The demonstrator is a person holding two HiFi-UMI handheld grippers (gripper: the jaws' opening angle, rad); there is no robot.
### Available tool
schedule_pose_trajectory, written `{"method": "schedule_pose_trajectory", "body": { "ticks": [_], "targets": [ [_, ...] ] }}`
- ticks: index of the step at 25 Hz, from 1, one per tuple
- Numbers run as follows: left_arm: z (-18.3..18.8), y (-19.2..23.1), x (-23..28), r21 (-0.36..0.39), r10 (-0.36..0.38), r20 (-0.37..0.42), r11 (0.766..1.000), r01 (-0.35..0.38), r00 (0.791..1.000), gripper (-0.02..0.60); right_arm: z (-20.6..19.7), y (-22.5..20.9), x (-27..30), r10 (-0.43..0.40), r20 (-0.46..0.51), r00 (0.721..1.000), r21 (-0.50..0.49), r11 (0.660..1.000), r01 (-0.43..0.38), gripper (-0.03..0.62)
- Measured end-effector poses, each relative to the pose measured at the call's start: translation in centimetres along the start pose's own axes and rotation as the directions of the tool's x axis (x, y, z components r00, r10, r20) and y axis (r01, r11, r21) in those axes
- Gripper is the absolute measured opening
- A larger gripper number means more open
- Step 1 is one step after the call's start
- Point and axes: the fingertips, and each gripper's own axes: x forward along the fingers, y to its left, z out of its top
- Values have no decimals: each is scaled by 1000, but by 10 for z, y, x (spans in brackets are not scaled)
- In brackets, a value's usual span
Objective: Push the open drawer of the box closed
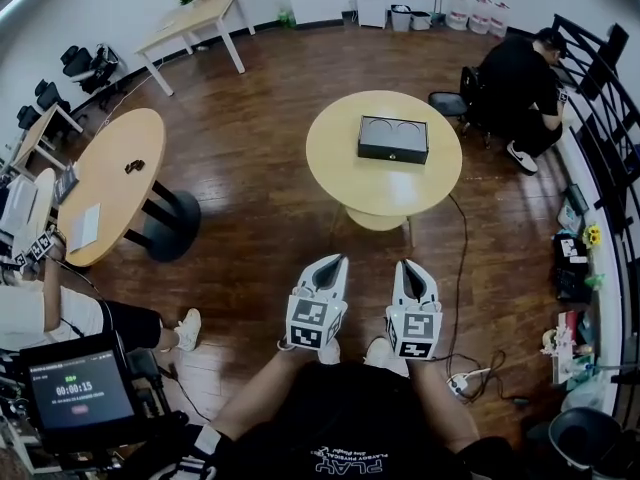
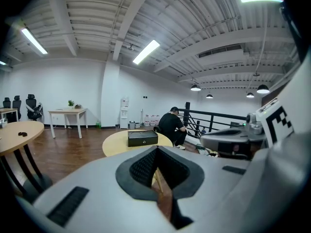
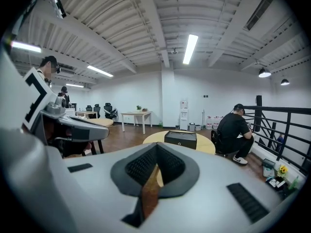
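A black box (image 1: 393, 138) rests on a round wooden table (image 1: 340, 158) a few steps ahead of me; its front face with a small handle points toward me. How far its drawer stands out I cannot tell. My left gripper (image 1: 337, 261) and right gripper (image 1: 404, 266) are held side by side near my body, well short of the table, both shut with nothing between them. The left gripper view has the box (image 2: 142, 138) far beyond the shut left gripper (image 2: 156, 148). The right gripper view puts the box (image 3: 181, 139) just above the shut right gripper (image 3: 156, 146).
A second round table (image 1: 110, 183) stands to the left. A person in black (image 1: 520, 83) sits right of the box table by a black railing (image 1: 600, 98). Cables and a power strip (image 1: 465, 378) lie on the floor at my right. A monitor (image 1: 80, 390) sits bottom left.
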Motion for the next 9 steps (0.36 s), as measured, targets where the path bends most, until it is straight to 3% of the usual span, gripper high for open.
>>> {"method": "schedule_pose_trajectory", "body": {
  "ticks": [9],
  "targets": [
    [-3,1,-5,1,10,-1,1000,-10,1000,-3,-1,4,0,13,9,1000,-5,1000,-13,5]
  ]
}}
